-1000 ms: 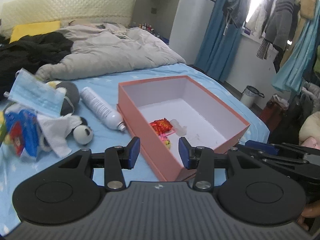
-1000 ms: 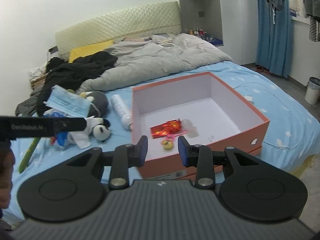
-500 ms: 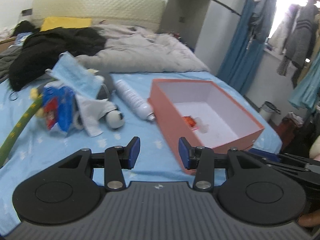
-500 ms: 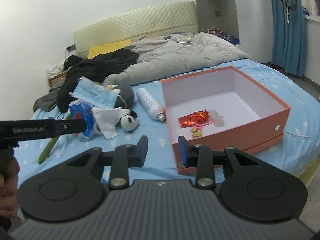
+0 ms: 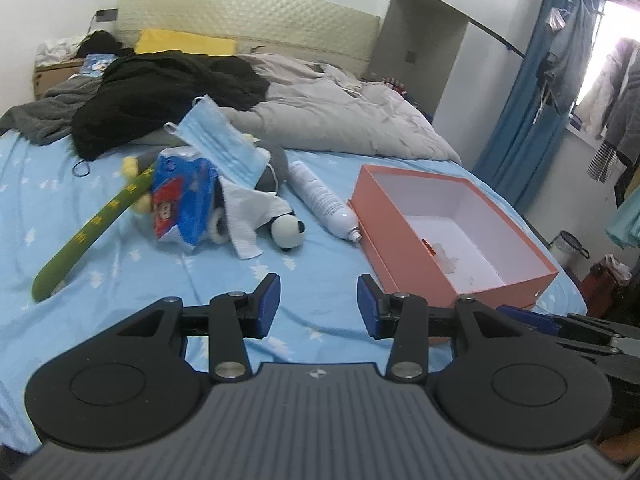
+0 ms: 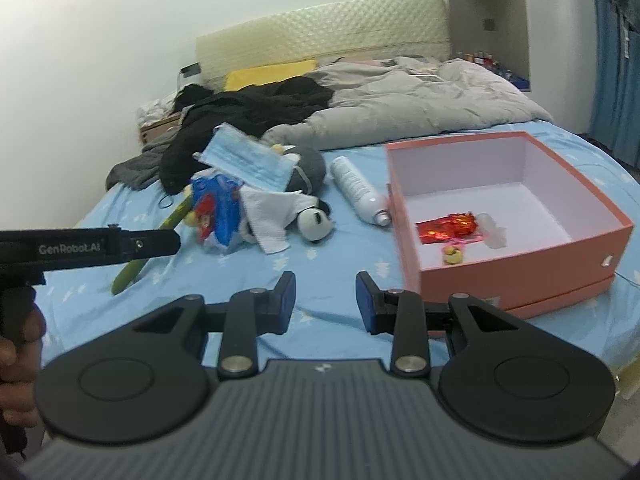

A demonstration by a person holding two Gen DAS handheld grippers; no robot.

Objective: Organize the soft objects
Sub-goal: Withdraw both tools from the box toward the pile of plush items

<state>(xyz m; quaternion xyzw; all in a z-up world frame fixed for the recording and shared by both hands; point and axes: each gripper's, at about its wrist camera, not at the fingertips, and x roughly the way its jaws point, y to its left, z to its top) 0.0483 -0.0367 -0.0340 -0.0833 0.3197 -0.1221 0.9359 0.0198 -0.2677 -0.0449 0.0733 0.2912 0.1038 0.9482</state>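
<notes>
- Left gripper [image 5: 317,305]: fingers apart, holding nothing, above the blue sheet [image 5: 120,280].
- Right gripper [image 6: 325,302]: fingers apart, also holding nothing.
- Soft heap on the far left: face mask [image 6: 247,163] on top, panda plush [image 6: 316,224], white cloth [image 6: 272,216] (all touching).
- Orange box [image 6: 520,264] on the right holds a red wrapper [image 6: 447,227].
</notes>
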